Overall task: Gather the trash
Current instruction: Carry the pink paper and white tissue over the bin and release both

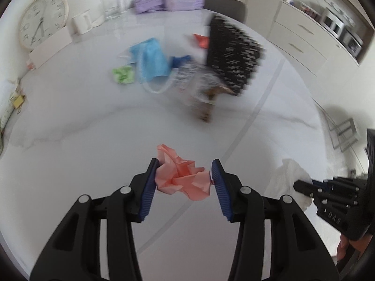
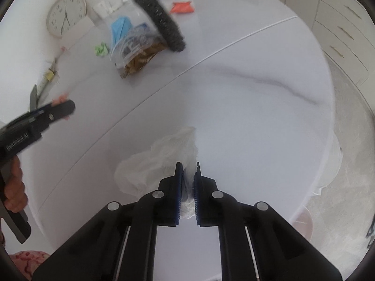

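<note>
A white marbled worktop (image 1: pixel 82 121) is carrying scattered litter. The left gripper (image 1: pixel 184 178) is pinching a crumpled pink paper (image 1: pixel 181 175) between its jaws, which are standing fairly wide on the wad. The right gripper (image 2: pixel 187 187) is clamping its nearly closed jaws on a thin white plastic bag (image 2: pixel 159 161), which is lying just right of the left jaws, so the paper probably goes sideways into it.

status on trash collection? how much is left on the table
Nothing visibly bagged yet. In hand: left gripper holds the pink crumpled paper; right gripper is shut on the white plastic bag. Left on the table: blue mask, green paper wad, red wrapper, clear snack bag.
</note>
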Demonstrator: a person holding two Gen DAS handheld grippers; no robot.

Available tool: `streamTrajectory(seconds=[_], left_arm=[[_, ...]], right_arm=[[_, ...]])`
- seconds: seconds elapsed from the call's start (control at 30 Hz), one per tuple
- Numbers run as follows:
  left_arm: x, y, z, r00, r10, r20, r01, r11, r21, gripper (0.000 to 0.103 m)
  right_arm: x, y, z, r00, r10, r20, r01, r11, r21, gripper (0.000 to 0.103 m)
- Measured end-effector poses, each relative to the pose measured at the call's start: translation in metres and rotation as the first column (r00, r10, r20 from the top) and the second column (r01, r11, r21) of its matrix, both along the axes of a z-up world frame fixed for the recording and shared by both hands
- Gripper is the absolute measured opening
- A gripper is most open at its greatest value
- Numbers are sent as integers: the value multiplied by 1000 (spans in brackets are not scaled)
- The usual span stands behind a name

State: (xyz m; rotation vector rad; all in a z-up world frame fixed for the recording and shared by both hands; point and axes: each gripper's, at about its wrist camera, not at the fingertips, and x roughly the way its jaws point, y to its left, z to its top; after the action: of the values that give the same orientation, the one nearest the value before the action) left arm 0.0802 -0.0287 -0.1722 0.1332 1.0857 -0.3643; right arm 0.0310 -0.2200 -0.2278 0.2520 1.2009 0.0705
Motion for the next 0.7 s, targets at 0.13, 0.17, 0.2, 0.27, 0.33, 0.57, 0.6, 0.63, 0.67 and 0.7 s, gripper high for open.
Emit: streamTrajectory(seconds=[0.13, 0.17, 0.2, 0.27, 0.33, 0.57, 0.6, 0.63, 0.67, 0.7], left_arm=[[-29, -41, 13, 995, -101, -5, 101, 995, -22, 46], [-39, -58, 16, 990, -143, -16, 142, 989, -38, 46], [-47, -71, 18, 984, -176, -25, 174, 983, -50, 46], [-69, -106, 21, 964, -262, -50, 258, 963, -82, 46], [-88, -137, 22, 938, -341, -67, 333, 937, -107, 46], [-166, -252, 5, 793, -597, -123, 588, 802, -105, 46], [-175, -262, 1, 777, -616, -131, 607, 788, -103, 46], [-183, -272, -1, 763, -631, -138, 623, 775, -102, 46], [-193, -283, -4, 747, -649, -144, 642, 761, -94, 46], [-200, -289, -5, 737, -660, -146, 655, 751, -87, 46]], right_arm=[[-42, -38, 19, 997, -65, 33, 65, 998, 1, 10], [-57, -52, 21, 995, -90, 38, 90, 996, 1, 10], [-75, -68, 24, 991, -127, 40, 127, 992, -1, 10], [-102, -91, 25, 982, -184, 39, 184, 983, -5, 10], [-134, -118, 23, 967, -252, 28, 252, 968, -13, 10], [-231, -190, 7, 896, -443, -8, 443, 896, -33, 11], [-241, -198, 5, 888, -460, -11, 460, 888, -30, 11], [-247, -202, 4, 883, -469, -12, 469, 883, -28, 11], [-255, -207, 2, 877, -480, -12, 480, 877, -26, 12], [-260, -211, 1, 874, -486, -12, 486, 874, -24, 12]])
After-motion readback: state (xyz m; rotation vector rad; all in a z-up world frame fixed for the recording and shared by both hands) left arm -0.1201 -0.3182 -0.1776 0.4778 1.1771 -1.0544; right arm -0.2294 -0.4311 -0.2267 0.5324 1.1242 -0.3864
